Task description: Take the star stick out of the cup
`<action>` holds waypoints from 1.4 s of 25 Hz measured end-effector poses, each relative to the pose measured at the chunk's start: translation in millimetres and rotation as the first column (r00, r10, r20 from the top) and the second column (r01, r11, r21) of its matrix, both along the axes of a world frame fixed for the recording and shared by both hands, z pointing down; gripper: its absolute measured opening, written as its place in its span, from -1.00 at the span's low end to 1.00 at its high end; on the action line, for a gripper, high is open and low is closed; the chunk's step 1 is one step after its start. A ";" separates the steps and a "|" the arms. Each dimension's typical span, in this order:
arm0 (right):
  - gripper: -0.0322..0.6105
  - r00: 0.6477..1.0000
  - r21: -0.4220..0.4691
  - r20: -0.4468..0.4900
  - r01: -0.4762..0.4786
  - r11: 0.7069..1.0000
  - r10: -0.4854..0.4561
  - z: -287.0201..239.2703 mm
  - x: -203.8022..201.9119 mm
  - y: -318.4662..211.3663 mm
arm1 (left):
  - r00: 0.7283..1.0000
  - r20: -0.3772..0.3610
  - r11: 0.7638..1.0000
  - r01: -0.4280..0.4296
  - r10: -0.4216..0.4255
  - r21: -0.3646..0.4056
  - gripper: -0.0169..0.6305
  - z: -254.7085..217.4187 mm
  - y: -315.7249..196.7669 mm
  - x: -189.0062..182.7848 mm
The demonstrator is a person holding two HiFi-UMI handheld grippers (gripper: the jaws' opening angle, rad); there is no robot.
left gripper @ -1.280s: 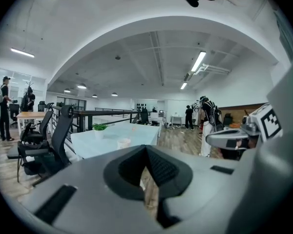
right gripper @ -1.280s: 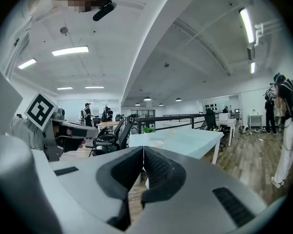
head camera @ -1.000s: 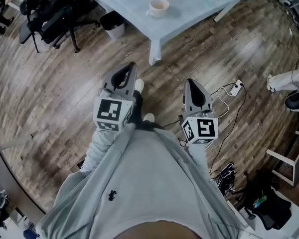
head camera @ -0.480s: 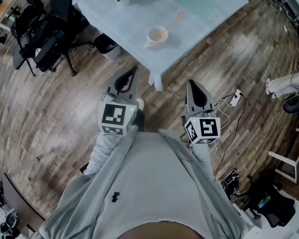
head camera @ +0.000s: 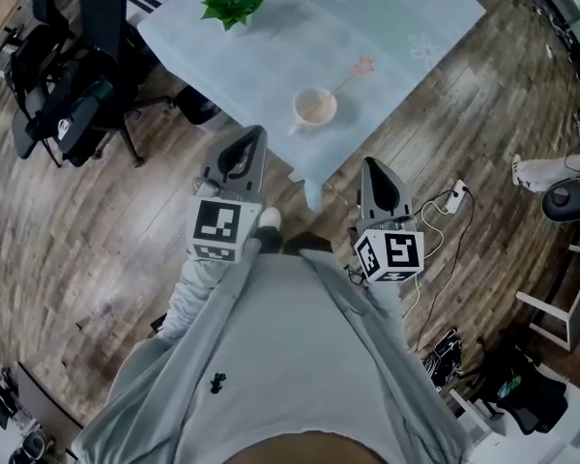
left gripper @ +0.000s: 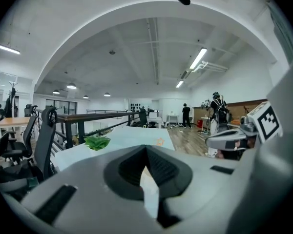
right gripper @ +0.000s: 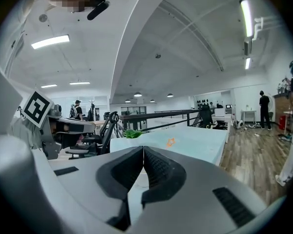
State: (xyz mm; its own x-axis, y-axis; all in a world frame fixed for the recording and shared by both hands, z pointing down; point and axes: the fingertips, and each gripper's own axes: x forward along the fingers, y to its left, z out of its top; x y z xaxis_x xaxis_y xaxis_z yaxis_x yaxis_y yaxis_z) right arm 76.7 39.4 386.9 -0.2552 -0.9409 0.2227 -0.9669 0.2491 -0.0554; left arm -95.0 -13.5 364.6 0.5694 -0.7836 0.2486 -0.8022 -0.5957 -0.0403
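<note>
A pale cup (head camera: 314, 107) stands near the front corner of the table (head camera: 271, 46), which has a light blue cloth. The pink star stick (head camera: 353, 73) leans out of the cup toward the far right, its star tip over the cloth. Both grippers hang in front of me over the wooden floor, short of the table. My left gripper (head camera: 255, 133) is shut and holds nothing; my right gripper (head camera: 371, 163) is also shut and empty. In the left gripper view the star (left gripper: 160, 141) shows above the shut jaws; in the right gripper view it (right gripper: 170, 142) shows on the cloth too.
A small green plant (head camera: 232, 3) sits at the table's far left. Black office chairs (head camera: 68, 104) stand left of the table. A power strip with cables (head camera: 451, 193) lies on the floor at the right, near a white frame (head camera: 561, 307). People stand far off.
The table and cup have come closer and lower in the head view as I moved toward them. Both grippers stay shut in front of me.
</note>
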 end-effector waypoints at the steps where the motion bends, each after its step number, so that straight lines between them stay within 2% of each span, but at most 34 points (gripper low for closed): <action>1: -0.85 1.000 -0.006 -0.001 -0.004 1.000 0.004 1.0 -0.9 -3.7 | 1.000 -0.001 1.000 -0.002 0.002 -0.008 -0.89 2.4 -4.2 -1.5; 5: -0.85 1.000 -0.028 -0.002 -0.010 1.000 0.010 6.7 -0.3 -19.9 | 1.000 -0.004 0.999 -0.009 0.009 -0.040 -0.89 13.4 -19.4 -1.9; 10: -0.85 1.000 -0.044 -0.001 -0.011 0.999 0.011 12.0 14.2 -46.6 | 1.000 0.001 0.998 -0.015 0.015 -0.063 -0.89 22.7 -44.4 15.5; 19: -0.85 0.996 -0.017 -0.009 0.085 0.996 -0.085 1.6 42.7 -127.1 | 0.999 -0.007 0.999 0.034 -0.034 -0.020 -0.89 6.7 -121.1 58.9; 25: -0.85 0.988 -0.018 -0.002 0.156 0.988 -0.156 -1.1 59.4 -162.1 | 0.997 -0.002 0.997 0.081 -0.081 -0.017 -0.89 2.3 -151.4 82.1; 31: -0.85 0.980 -0.034 0.009 0.197 0.980 -0.197 5.0 63.5 -179.4 | 0.993 0.004 0.992 0.122 -0.122 -0.032 -0.89 6.7 -164.6 83.8; 35: -0.85 0.981 -0.044 0.022 0.195 0.980 -0.194 7.7 58.3 -184.2 | 0.993 0.014 0.993 0.115 -0.115 -0.030 -0.89 5.3 -171.5 79.7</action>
State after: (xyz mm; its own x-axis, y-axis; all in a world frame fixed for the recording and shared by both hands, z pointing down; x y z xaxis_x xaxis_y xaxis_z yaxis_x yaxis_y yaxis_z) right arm 135.0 -144.8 394.6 -0.4369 -0.8618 0.2578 -0.8988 0.4294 -0.0876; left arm -15.3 -185.0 369.9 0.4728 -0.8353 0.2805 -0.8649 -0.5009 -0.0337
